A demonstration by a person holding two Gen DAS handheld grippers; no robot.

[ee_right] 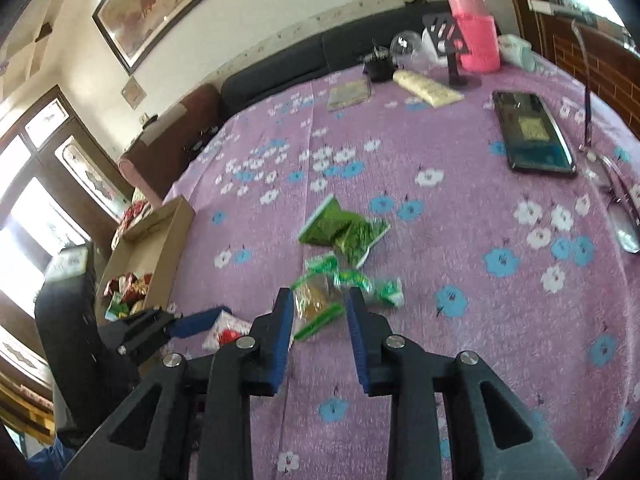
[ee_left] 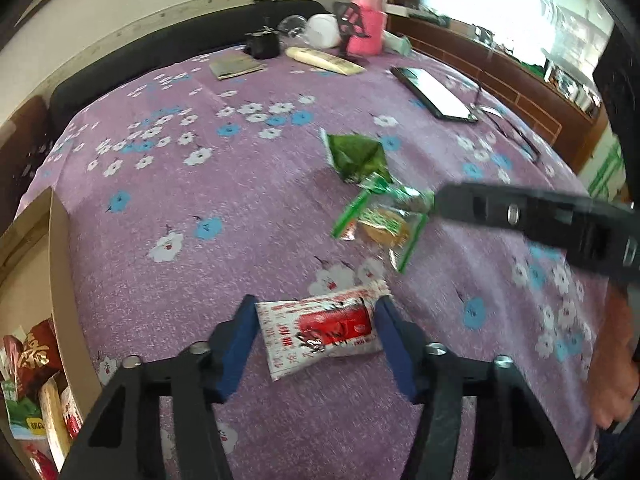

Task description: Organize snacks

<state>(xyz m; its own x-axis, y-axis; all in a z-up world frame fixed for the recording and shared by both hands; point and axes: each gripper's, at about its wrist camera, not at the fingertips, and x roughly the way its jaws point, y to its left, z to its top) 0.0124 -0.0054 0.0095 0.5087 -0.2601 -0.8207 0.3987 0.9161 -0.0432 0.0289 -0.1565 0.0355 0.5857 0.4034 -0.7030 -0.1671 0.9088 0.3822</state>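
A red-and-white snack packet (ee_left: 320, 328) sits between the blue pads of my left gripper (ee_left: 318, 306), and both pads press on its short edges just above the purple flowered cloth (ee_left: 200, 208). My right gripper (ee_right: 318, 294) is shut on a clear, green-trimmed biscuit packet (ee_right: 316, 304). The left wrist view shows that packet (ee_left: 380, 224) dangling from the right gripper's tip (ee_left: 438, 200). A dark green foil packet (ee_left: 356, 156) lies loose on the cloth beyond it. At the table's left edge is an open cardboard box (ee_right: 168, 232) holding several snacks.
A dark phone (ee_right: 532, 136) and a pair of glasses (ee_right: 624, 216) lie at the right. A pink bottle (ee_right: 476, 36), a cream tube (ee_right: 428, 88), a small black pot (ee_right: 378, 66) and a booklet (ee_right: 348, 94) stand along the far edge. A hand (ee_left: 616, 360) shows at the right.
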